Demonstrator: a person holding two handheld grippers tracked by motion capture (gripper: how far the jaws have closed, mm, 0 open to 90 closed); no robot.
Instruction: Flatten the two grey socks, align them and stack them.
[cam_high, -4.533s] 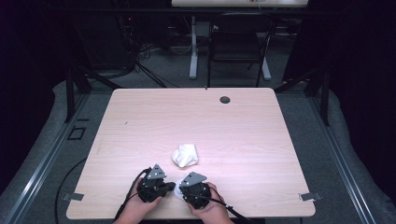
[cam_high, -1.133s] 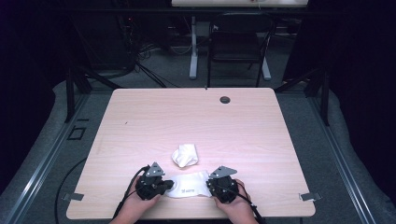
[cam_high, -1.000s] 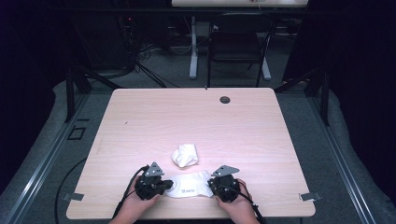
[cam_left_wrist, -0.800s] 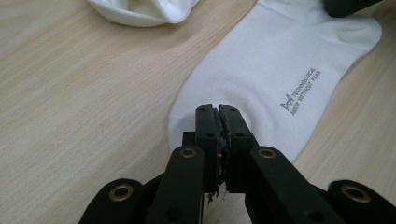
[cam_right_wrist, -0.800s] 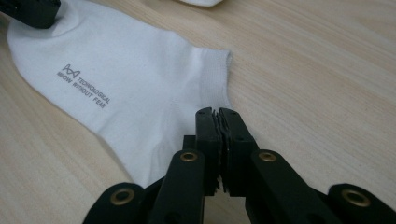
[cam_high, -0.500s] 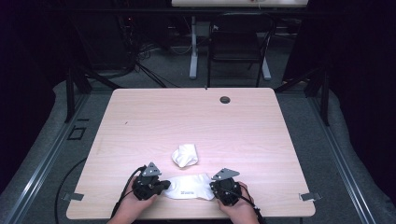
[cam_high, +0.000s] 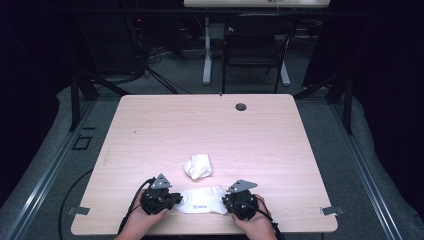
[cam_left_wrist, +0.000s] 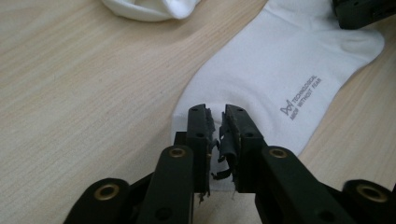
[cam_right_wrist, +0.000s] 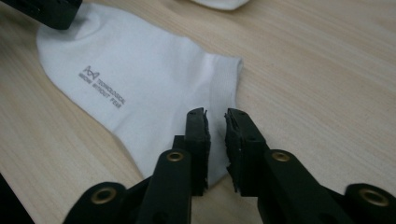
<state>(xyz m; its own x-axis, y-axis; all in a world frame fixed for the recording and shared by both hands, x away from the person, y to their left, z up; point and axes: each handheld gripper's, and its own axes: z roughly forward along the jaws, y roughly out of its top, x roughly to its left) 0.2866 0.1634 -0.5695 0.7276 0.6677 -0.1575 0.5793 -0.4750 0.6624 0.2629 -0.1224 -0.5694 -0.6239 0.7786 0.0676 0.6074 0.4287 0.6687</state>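
both grippers' fingers just parted slightly off one flat sock (cam_high: 201, 201), one balled sock (cam_high: 198, 166) beyond

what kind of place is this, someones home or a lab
Most likely a lab or recording workspace, not a home: a bare wooden table ringed by dark curtains, loose cables on grey carpet, and an office chair at a second desk behind.

I see both my grippers as matt black blocks near the table's (cam_high: 210, 125) front edge, the left gripper (cam_high: 172, 200) and the right gripper (cam_high: 226, 202) each topped by a grey three-cornered plate. Brass-coloured rivets sit in the jaw arms. The pads look frayed, perhaps torn rubber. Black cables trail back.
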